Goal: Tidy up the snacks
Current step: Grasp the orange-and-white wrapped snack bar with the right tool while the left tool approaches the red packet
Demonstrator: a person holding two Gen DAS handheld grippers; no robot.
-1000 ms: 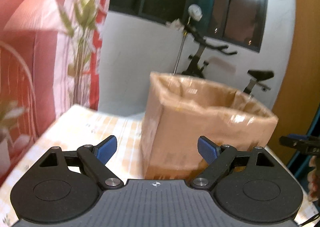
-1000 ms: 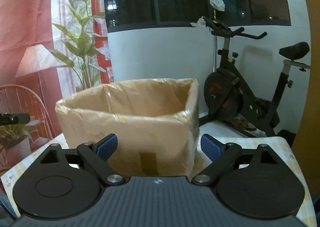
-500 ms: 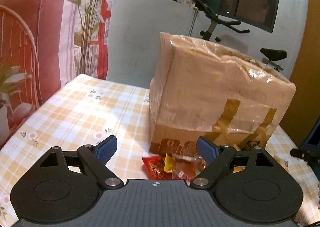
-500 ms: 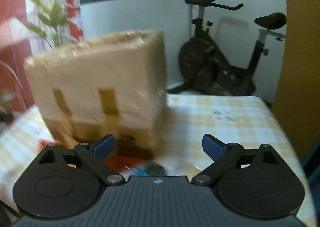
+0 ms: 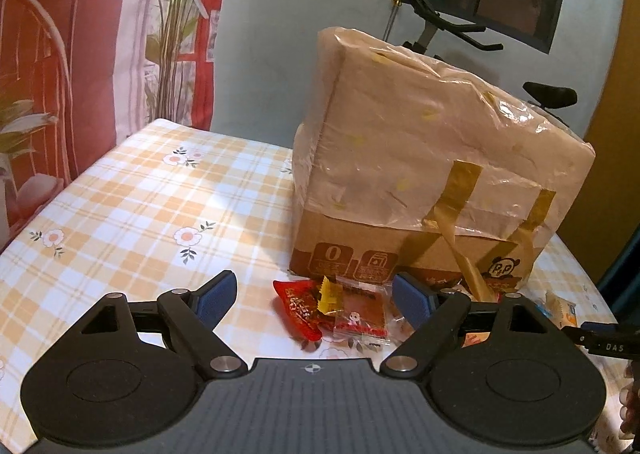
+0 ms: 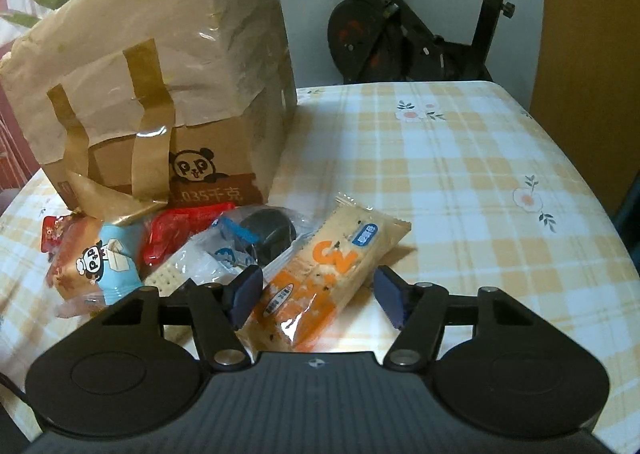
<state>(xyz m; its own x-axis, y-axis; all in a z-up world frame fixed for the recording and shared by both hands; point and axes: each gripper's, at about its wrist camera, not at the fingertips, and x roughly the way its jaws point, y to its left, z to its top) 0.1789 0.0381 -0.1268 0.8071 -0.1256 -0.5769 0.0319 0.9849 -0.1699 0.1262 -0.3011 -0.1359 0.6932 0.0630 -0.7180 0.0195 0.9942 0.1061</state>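
A tall cardboard box (image 5: 420,173) wrapped in plastic film stands on the checked table (image 5: 140,213), with a pile of snacks at its foot. My left gripper (image 5: 316,298) is open and low over a red packet (image 5: 298,306) and a clear packet (image 5: 360,314); its pads touch neither. In the right wrist view, the orange-and-white cracker packet (image 6: 332,266) lies between the jaws of my right gripper (image 6: 318,292). Those jaws are closing, and a gap still shows at the right pad. Left of it lie a dark cookie packet (image 6: 264,234), a red packet (image 6: 180,234) and a light-blue panda packet (image 6: 108,262).
The box (image 6: 160,73) stands just behind the snack pile. An exercise bike (image 6: 420,33) is beyond the table's far edge. A plant (image 5: 172,13) and a red chair (image 5: 32,73) are off the table's left side. Bare tablecloth (image 6: 460,173) stretches to the right of the snacks.
Both grippers came down from the box's rim to table level, and the snack pile came into view. The right jaws narrowed around the cracker packet. The left jaws stayed wide.
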